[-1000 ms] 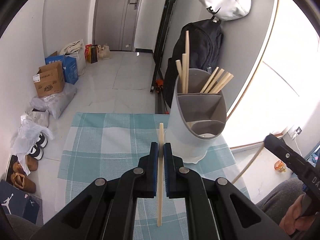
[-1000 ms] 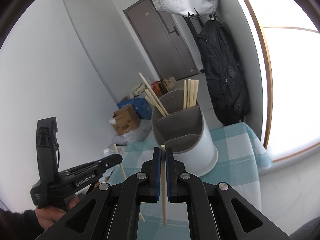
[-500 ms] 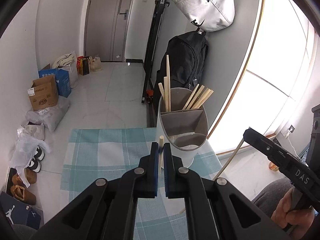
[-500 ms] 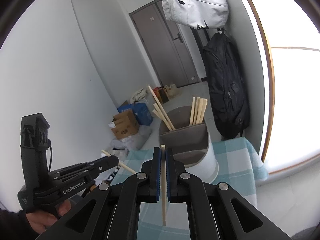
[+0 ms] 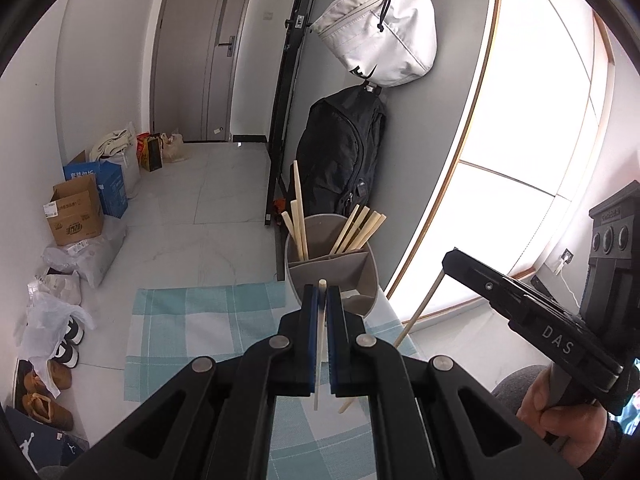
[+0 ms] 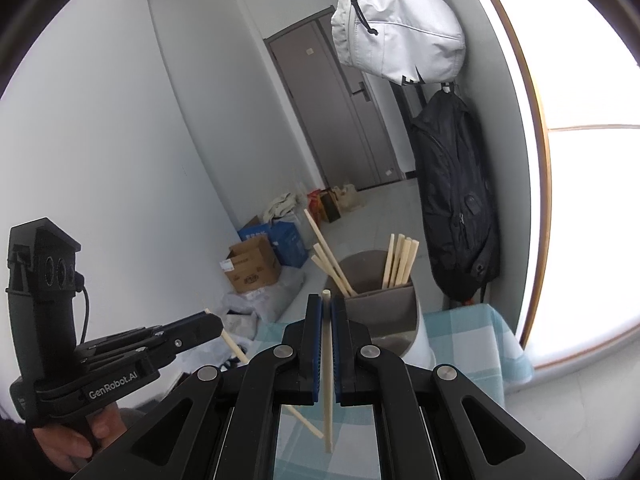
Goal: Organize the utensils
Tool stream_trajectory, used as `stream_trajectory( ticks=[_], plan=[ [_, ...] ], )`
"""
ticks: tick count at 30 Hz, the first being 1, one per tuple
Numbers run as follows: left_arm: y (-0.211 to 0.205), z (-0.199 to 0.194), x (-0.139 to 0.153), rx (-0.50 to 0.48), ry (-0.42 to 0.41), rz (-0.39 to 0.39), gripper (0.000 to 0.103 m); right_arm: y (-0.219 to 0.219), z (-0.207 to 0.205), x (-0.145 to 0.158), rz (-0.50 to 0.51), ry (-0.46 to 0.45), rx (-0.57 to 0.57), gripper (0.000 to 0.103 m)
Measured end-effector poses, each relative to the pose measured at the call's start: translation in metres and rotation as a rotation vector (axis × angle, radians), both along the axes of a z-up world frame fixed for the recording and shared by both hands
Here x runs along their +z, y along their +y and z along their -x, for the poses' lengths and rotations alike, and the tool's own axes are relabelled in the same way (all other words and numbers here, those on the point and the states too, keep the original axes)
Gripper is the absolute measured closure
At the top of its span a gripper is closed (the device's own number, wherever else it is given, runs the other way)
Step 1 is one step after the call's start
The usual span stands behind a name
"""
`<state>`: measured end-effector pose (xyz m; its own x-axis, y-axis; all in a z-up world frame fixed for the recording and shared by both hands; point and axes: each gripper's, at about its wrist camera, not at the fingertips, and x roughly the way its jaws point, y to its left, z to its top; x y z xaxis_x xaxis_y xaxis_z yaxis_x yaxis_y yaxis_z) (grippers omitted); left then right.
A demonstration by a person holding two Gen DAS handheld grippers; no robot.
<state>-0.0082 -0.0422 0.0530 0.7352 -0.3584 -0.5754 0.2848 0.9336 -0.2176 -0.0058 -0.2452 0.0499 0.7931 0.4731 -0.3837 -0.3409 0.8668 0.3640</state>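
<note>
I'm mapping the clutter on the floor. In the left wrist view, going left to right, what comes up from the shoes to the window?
Shoes → cardboard box → utensil holder → right gripper → window.

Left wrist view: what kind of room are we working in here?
Probably a home entryway: a grey front door, shoes and cardboard boxes along the wall, and a black backpack hanging under a white bag.
</note>
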Motion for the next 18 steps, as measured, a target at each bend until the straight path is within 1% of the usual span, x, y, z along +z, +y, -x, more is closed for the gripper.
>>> stream_trajectory(
  ticks=[2, 4, 6, 11, 15, 16, 17, 18],
  plan=[
    [-0.001, -0.001, 0.002, -0.014, 0.005, 0.010, 0.103, -0.001, -0.001, 0.003, 0.002, -0.006, -0.001, 0.099],
    [0.004, -0.002, -0.001, -0.026, 0.029, 0.062, 0.103, -0.003, -0.002, 0.002, -0.014, -0.003, 0.000, 0.099],
    [0.008, -0.001, -0.004, -0.017, 0.035, 0.079, 0.103, -0.005, -0.002, -0.001, -0.021, 0.002, 0.001, 0.099],
    [0.005, 0.001, -0.003, -0.010, 0.026, 0.051, 0.103, -0.011, -0.006, -0.003, -0.022, 0.012, -0.004, 0.099],
    [0.000, 0.000, 0.002, -0.018, 0.023, 0.015, 0.103, -0.015, -0.006, 0.004, -0.019, -0.004, -0.008, 0.099],
    [0.000, -0.003, -0.002, -0.025, 0.047, 0.000, 0.103, -0.017, -0.005, 0.007, -0.017, -0.010, -0.008, 0.099],
    [0.000, -0.008, -0.009, -0.034, 0.090, -0.012, 0.103, -0.018, -0.003, 0.008, -0.014, -0.015, -0.007, 0.099],
    [0.004, -0.013, -0.021, -0.018, 0.137, -0.022, 0.103, -0.019, -0.002, 0.009, -0.009, -0.019, -0.005, 0.099]
  ],
)
